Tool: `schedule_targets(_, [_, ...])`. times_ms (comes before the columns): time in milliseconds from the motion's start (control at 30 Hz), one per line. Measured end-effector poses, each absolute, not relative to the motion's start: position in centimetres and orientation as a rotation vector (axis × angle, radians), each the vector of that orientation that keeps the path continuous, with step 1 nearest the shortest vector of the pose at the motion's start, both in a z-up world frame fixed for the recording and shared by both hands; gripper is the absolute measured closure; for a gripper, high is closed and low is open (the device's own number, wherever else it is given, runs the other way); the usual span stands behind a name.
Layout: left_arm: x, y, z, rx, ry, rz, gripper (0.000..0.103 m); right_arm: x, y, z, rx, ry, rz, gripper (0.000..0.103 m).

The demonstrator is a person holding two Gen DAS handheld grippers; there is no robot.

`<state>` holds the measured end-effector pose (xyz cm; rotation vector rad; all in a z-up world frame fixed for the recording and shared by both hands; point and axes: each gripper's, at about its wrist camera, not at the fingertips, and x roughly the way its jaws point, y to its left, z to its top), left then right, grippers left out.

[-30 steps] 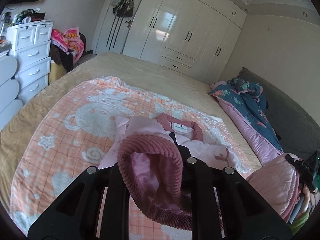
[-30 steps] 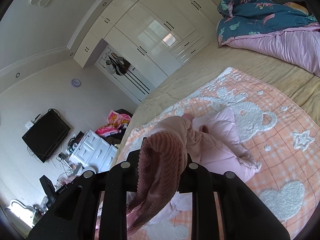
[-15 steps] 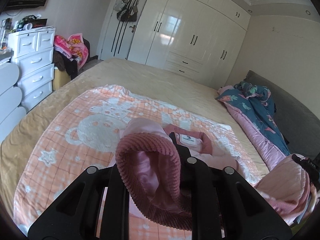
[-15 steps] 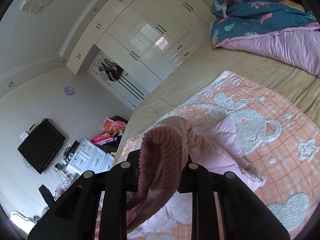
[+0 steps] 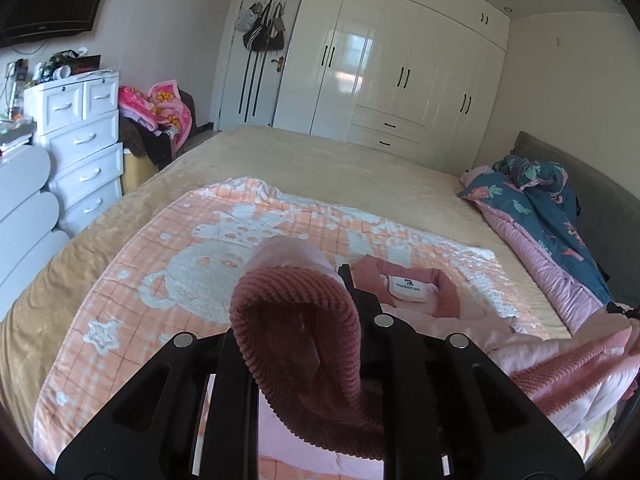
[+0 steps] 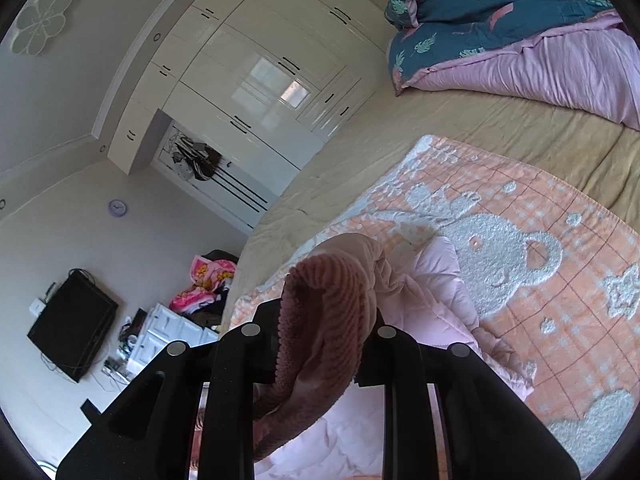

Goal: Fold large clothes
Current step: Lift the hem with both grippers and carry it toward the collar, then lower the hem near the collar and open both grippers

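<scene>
- Left wrist view: left gripper (image 5: 320, 300) jaws clamped on a ribbed cuff (image 5: 296, 312); pink jacket (image 5: 460, 320) spread ahead and right on the blanket (image 5: 160, 280), collar far.
- Right wrist view: right gripper (image 6: 320, 328) jaws pinching the other ribbed cuff (image 6: 320, 320); jacket body just beyond, right.

Bed (image 5: 320, 160) carries blanket (image 5: 192, 272), jacket (image 5: 460, 320), quilt (image 5: 532, 216).
</scene>
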<state>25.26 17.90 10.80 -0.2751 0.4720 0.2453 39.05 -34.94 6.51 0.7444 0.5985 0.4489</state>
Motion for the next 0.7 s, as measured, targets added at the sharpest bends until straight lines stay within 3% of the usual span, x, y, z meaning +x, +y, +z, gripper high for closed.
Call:
schedule_targets(133, [26.6, 17.9, 10.3, -0.262, 0.490, 0.256, 0.093, 40.1, -34.8, 5.8, 0.752, 0.606, 0.434, 0.082])
schedule_targets(300, [28.7, 17.5, 9.8, -0.227, 0.517, 0.265, 0.093, 40.8, -35.0, 4.4, 0.824, 0.595, 0.430, 0.071])
schedule_targets(400, [29.7, 17.8, 9.4, -0.230, 0.531, 0.269, 0.093, 40.7, -35.4, 4.1, 0.868, 0.551, 0.475, 0.054])
schedule_targets(433, [30.0, 17.9, 9.3, -0.231, 0.534, 0.269, 0.093, 40.4, -35.6, 4.0, 0.873, 0.524, 0.493, 0.039])
schedule_targets(467, [30.2, 18.0, 9.2, -0.231, 0.537, 0.269, 0.093, 39.9, -35.6, 4.2, 0.857, 0.495, 0.497, 0.030])
schedule_targets(700, [32.3, 18.0, 8.4, -0.229, 0.560, 0.286, 0.093, 39.2, -35.2, 4.5, 0.676, 0.442, 0.489, 0.027])
